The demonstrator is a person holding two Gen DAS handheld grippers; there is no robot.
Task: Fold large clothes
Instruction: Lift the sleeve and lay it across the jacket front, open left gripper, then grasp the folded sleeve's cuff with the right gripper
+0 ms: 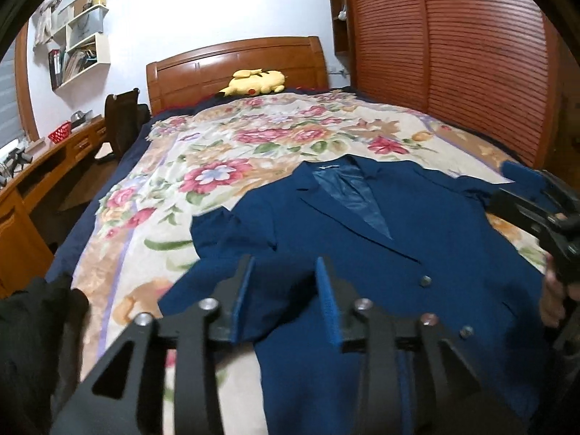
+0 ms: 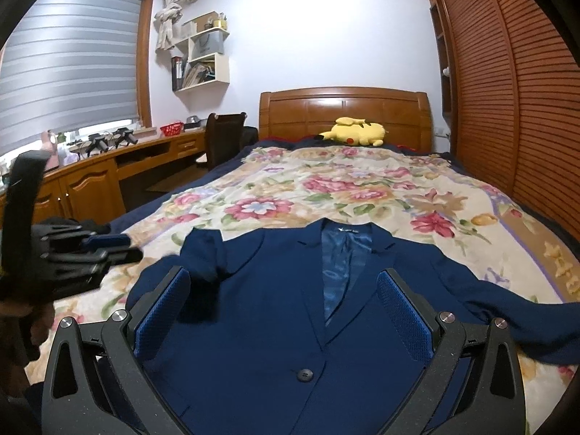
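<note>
A navy blue blazer (image 1: 380,279) (image 2: 275,326) lies front up on the floral blanket (image 1: 224,152) (image 2: 326,188), collar toward the headboard. One sleeve (image 2: 203,257) is bunched at the left shoulder; the other sleeve (image 2: 507,308) trails off to the right. My left gripper (image 1: 284,277) (image 2: 132,248) hovers over the blazer's left side, its blue pads a narrow gap apart with nothing pinched between them. My right gripper (image 2: 284,308) (image 1: 502,186) stands wide open above the blazer's chest and holds nothing. A hand (image 1: 551,301) grips its handle.
A yellow plush toy (image 1: 253,81) (image 2: 353,131) lies by the wooden headboard (image 2: 344,108). Slatted wardrobe doors (image 2: 507,90) line the right side. A wooden desk (image 2: 108,177) with a dark chair (image 2: 223,134) runs along the left under a window blind (image 2: 69,58).
</note>
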